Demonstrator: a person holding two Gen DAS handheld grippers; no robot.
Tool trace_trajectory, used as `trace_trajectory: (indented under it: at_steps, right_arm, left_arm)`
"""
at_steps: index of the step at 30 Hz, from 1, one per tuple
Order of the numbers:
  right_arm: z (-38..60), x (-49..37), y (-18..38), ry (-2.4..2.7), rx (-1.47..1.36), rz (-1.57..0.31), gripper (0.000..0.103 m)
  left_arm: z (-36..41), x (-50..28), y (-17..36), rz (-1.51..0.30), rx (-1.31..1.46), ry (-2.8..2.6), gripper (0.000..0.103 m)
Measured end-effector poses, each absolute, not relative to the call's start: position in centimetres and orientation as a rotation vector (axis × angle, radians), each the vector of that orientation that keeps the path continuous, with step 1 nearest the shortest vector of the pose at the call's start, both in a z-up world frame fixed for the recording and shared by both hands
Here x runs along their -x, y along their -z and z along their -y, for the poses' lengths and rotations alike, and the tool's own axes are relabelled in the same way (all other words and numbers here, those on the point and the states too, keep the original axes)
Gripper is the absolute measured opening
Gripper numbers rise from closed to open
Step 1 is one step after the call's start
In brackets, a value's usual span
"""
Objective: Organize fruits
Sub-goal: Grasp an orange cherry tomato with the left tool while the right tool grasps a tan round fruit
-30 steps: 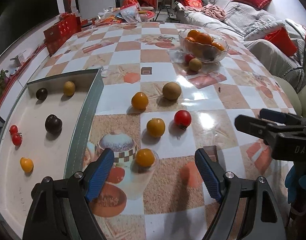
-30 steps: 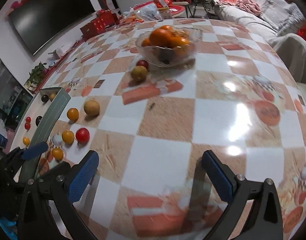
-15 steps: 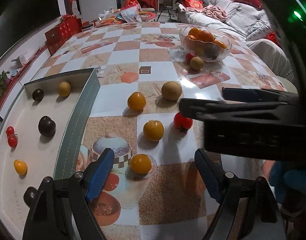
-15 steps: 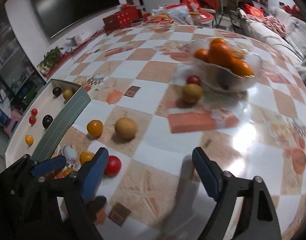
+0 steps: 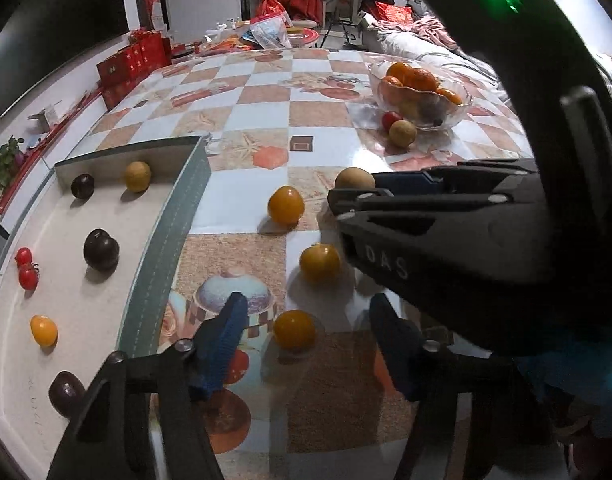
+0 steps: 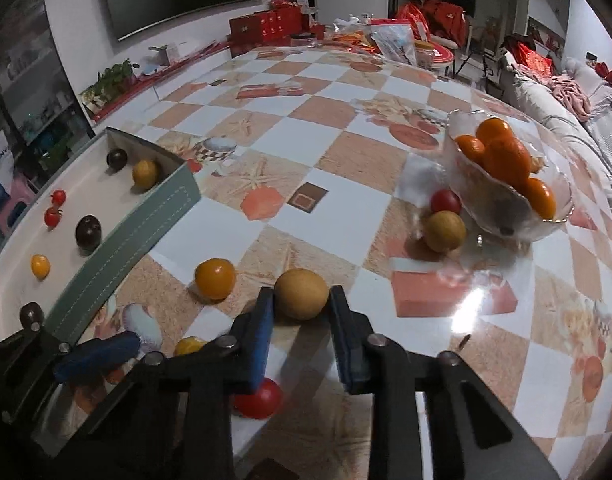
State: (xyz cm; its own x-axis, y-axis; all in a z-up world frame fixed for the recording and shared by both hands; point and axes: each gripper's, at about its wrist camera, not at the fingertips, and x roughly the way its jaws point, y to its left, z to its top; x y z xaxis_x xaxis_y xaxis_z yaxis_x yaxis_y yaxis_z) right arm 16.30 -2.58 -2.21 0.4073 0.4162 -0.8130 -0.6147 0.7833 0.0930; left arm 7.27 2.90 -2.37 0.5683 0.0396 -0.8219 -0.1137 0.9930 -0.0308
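Note:
My right gripper (image 6: pixel 299 304) has its blue pads on either side of a tan round fruit (image 6: pixel 301 294) on the table; it also shows in the left wrist view (image 5: pixel 354 179). A red tomato (image 6: pixel 257 398) lies under the right gripper. My left gripper (image 5: pixel 306 330) is open around an orange tomato (image 5: pixel 293 329), not touching it. Two more orange tomatoes (image 5: pixel 285 205) (image 5: pixel 320 263) lie on the table. The white tray (image 5: pixel 89 304) at left holds dark plums (image 5: pixel 101 250), red cherry tomatoes (image 5: pixel 27 276), a yellow fruit (image 5: pixel 137 176) and an orange tomato (image 5: pixel 43 330).
A glass bowl (image 6: pixel 506 216) of oranges stands at the far right, with a tan fruit (image 6: pixel 444 231) and a red tomato (image 6: pixel 445 201) beside it. The tray's green-grey wall (image 5: pixel 165 248) stands between tray and table. A sofa lies beyond the table's right edge.
My right gripper has swung left across the table and narrowed around the tan fruit. My left gripper has narrowed around the orange tomato.

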Motion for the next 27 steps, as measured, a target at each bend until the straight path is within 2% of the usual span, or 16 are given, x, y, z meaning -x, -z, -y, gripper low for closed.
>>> trace_trajectory:
  at_steps: [1, 2, 5, 6, 7, 8, 27]
  right_arm:
    - [2.7, -16.3, 2.2, -0.659, 0.223, -0.949, 0.03]
    - [3.1, -16.3, 2.2, -0.658, 0.2, -0.952, 0.03]
    - [4.3, -16.3, 2.2, -0.653, 0.14, -0.966, 0.03]
    - [4.8, -16.3, 2.3, -0.651, 0.116, -0.971, 0.03]
    - [5.4, -16.2, 2.3, -0.648, 0.098, -0.976, 0.03]
    - [5.6, -16.2, 2.2, -0.644, 0.091, -0.978, 0.03]
    - [10.5, -11.9, 1.0, -0.59, -0.015, -0.975, 0.03]
  left_arm:
    - [-3.0, -7.2, 2.3, -0.961, 0.089, -0.089, 0.061]
    - [-3.1, -7.2, 2.3, -0.959, 0.09, -0.09, 0.054]
    - [-3.3, -7.1, 2.3, -0.957, 0.08, -0.088, 0.045]
    - [-3.4, -7.0, 2.3, -0.955, 0.082, -0.087, 0.041]
    - [-3.5, -6.9, 2.3, -0.952, 0.08, -0.085, 0.028]
    - [-3.5, -6.9, 2.2, -0.951, 0.078, -0.08, 0.024]
    - [-4.1, -3.7, 1.2, -0.937, 0.13, -0.023, 0.024]
